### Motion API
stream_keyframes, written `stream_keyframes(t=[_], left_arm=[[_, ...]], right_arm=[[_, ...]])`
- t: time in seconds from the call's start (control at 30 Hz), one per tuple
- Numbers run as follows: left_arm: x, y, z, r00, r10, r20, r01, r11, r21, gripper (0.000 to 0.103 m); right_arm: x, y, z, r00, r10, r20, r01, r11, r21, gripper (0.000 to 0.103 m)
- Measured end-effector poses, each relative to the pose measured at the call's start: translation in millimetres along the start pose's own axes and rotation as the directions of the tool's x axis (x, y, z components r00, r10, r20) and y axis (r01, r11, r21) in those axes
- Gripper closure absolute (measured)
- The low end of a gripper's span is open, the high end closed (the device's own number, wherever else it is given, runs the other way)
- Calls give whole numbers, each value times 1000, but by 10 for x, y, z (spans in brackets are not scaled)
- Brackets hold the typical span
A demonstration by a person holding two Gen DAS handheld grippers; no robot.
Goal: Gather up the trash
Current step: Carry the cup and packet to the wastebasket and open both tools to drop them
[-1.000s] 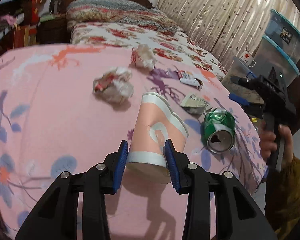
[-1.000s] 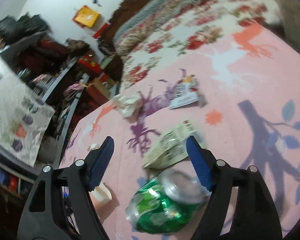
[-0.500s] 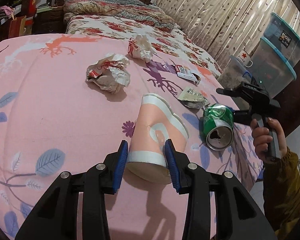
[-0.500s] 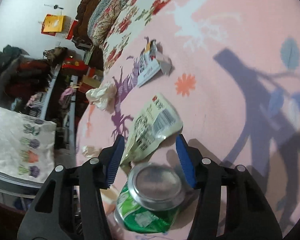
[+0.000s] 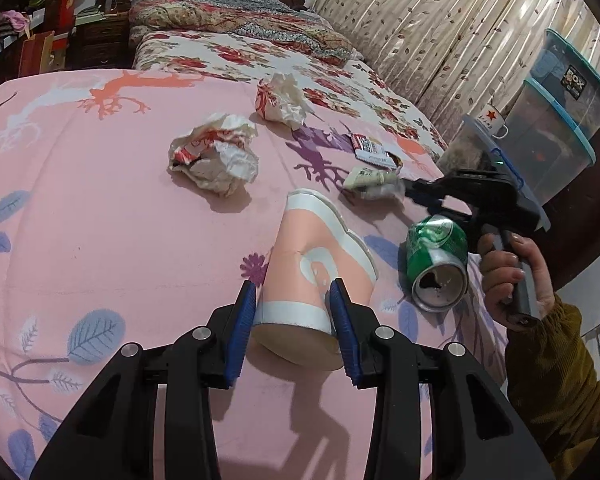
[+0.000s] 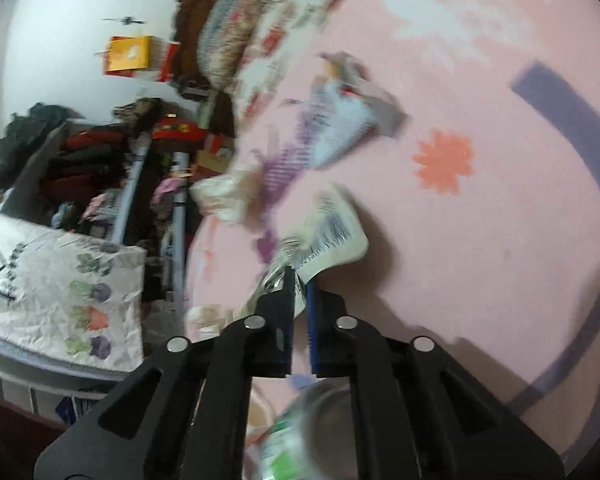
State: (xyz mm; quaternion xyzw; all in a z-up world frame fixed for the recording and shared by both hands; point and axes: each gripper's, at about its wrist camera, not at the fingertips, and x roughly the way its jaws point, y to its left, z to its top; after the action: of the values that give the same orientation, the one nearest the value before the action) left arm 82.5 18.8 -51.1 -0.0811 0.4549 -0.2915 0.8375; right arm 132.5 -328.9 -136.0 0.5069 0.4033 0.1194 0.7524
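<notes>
Pickup step: your left gripper [image 5: 293, 312] pinches the cup [image 5: 314, 268] lying near the bed's [image 5: 100, 216] front edge; your right gripper [image 6: 299, 292] pinches the wrapper [image 6: 332, 236] near its right edge. Next, carry both to the bin.

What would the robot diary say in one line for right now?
left gripper: shut on paper cup | right gripper: shut on wrapper | green can: lying on pink blanket
</notes>
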Motion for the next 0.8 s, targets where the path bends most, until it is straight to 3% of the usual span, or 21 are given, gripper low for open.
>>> stream_keyframes(t=[0.23, 0.47, 0.63, 0.8], left_arm=[[-177, -312, 280, 997, -63, 53, 62, 997, 36, 67], [10, -1089, 502, 989, -150, 6, 146, 974, 172, 67], [494, -1911, 650, 979, -189, -74, 203, 933, 297, 67], [1133, -2843, 755, 956, -224, -189, 283, 876, 392, 67]], right_arm=[[-719, 301, -43, 989, 83, 120, -70, 991, -111, 98], [-1648, -53, -152, 958, 96, 271, -67, 991, -113, 98], [-2373, -569, -185, 913, 40, 406, -20, 998, -52, 98], [-3255, -1164, -216, 827, -30, 562, 12, 999, 36, 98]])
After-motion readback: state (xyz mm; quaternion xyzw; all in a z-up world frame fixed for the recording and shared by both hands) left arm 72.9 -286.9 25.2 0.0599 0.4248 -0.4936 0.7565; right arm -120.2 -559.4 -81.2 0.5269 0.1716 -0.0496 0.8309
